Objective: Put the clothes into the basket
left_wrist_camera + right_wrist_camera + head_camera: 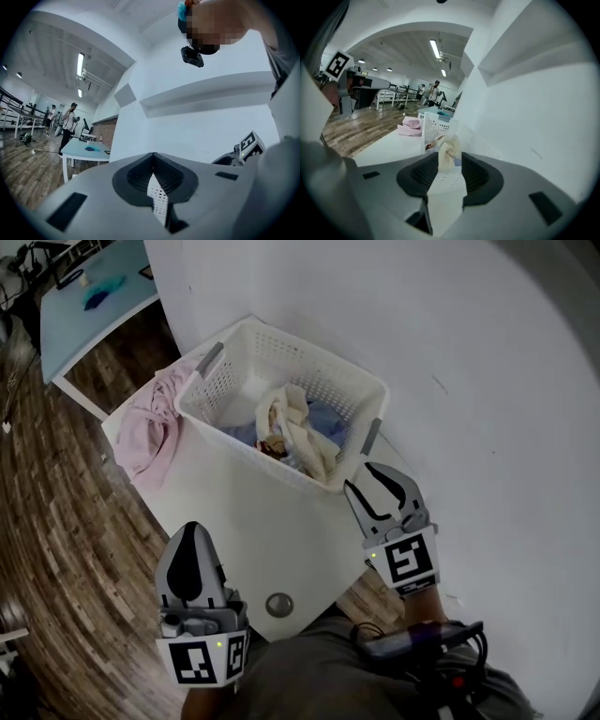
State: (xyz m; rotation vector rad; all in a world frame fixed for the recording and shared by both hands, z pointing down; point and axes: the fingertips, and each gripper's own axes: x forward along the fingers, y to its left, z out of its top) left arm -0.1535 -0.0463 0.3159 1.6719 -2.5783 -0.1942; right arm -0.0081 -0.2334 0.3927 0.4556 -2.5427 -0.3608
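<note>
white plastic basket (330,372) is sitting just ahead of the right gripper (361,477), whose jaws are standing apart with nothing between them. cream cloth (300,423) is lying inside the basket, pink cloth (150,427) is lying beside it, well ahead of the left gripper (192,532), which is staying pressed together, empty.

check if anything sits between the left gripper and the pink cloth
Nothing visible does. Only bare table lies between the left gripper and the pink cloth. The basket stands beside the cloth, on its right, with its top open.
</note>
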